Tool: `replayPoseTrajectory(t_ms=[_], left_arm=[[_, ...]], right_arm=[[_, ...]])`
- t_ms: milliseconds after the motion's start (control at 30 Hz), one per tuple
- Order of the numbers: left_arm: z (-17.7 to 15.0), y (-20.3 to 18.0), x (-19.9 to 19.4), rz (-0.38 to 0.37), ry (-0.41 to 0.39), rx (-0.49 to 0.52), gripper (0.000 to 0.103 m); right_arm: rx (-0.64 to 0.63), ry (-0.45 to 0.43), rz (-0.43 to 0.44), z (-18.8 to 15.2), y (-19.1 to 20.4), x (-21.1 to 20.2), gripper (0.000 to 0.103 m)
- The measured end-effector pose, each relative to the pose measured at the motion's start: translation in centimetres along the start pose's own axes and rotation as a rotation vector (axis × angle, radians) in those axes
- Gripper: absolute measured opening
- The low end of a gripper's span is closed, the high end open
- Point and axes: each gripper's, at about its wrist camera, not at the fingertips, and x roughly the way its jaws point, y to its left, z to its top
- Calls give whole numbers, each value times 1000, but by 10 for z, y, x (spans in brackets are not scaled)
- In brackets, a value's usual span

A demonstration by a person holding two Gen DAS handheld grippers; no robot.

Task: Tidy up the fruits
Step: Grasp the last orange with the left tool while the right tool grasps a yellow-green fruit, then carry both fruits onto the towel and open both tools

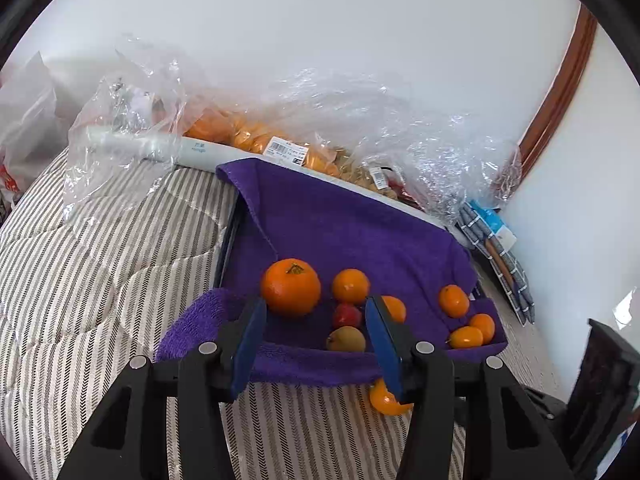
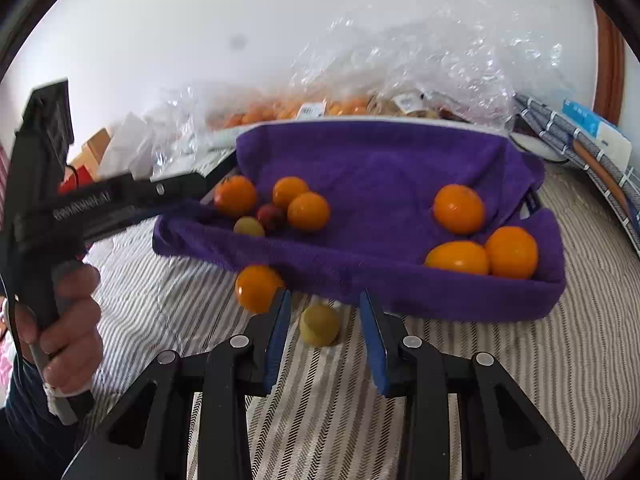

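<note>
In the right wrist view, at the bottom centre of the frame, the right gripper [image 2: 326, 316] is seen with its blue jaws apart and nothing pressed between them; a small yellow-green fruit [image 2: 320, 325] lies on the striped bedcover [image 2: 500, 360] in the gap just ahead of the fingertips, untouched. It is judged that this fruit is to be picked next; the jaws are best centred over its widest part and closed gently, since a round fruit on soft bedding can be expected to roll or sink when nudged. Just left of it, a loose orange [image 2: 258, 288] rests against the front fold of the purple towel [image 2: 380, 168], also outside the tray.

In the left wrist view, the left gripper [image 1: 316, 308] at lower centre is held with jaws apart and empty; the large orange [image 1: 291, 287] sits just beyond its left fingertip, with a red fruit [image 1: 347, 314] and a yellowish one [image 1: 346, 339] between the jaws' lines of sight, all on the towel. Whether the fingertip touches the large orange cannot be told.

Farther up, at the right of the towel, three oranges [image 2: 480, 236] are grouped; it is judged that like should be set with like. At the top of both frames, bagged fruit in clear plastic [image 1: 248, 136] lies against the wall.
</note>
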Motion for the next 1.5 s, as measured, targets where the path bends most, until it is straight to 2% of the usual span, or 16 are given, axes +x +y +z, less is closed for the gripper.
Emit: replayPoseTrajectory(t_ms=[67, 133, 300, 467, 600, 667, 800, 900, 1000, 1100, 1200, 1267, 1500], left_arm=[[-1, -3, 2, -17, 23, 14, 50], [-4, -8, 4, -39, 51, 42, 49], [-12, -24, 6, -45, 75, 119, 49], [-28, -49, 9, -119, 141, 216, 50], [-45, -69, 18, -81, 187, 313, 49], [-50, -71, 24, -45, 200, 326, 49], [-51, -65, 35, -29, 229, 271, 49], [-53, -65, 41, -14, 235, 261, 35], [-55, -68, 40, -7, 225, 284, 35], [-53, -69, 32, -41, 215, 287, 35], [-43, -66, 17, -75, 167, 252, 35], [-32, -59, 11, -90, 147, 189, 35], [9, -55, 17, -41, 91, 98, 35]], right_arm=[[-21, 33, -13, -2, 5, 8, 34], [-30, 51, -14, -5, 6, 14, 24], [-9, 26, -31, -10, -2, 3, 24], [61, -18, -86, -15, -31, -22, 24], [94, -42, -125, -19, -51, -39, 24], [92, -57, -143, -21, -57, -47, 24], [101, -76, -155, -24, -65, -55, 24], [112, -78, -155, -24, -71, -56, 24], [123, -79, -159, -21, -74, -54, 24], [134, -82, -152, -16, -75, -53, 24], [124, -94, -155, -8, -74, -55, 24], [114, -100, -158, -1, -75, -57, 24], [78, -135, -185, 40, -87, -51, 24]])
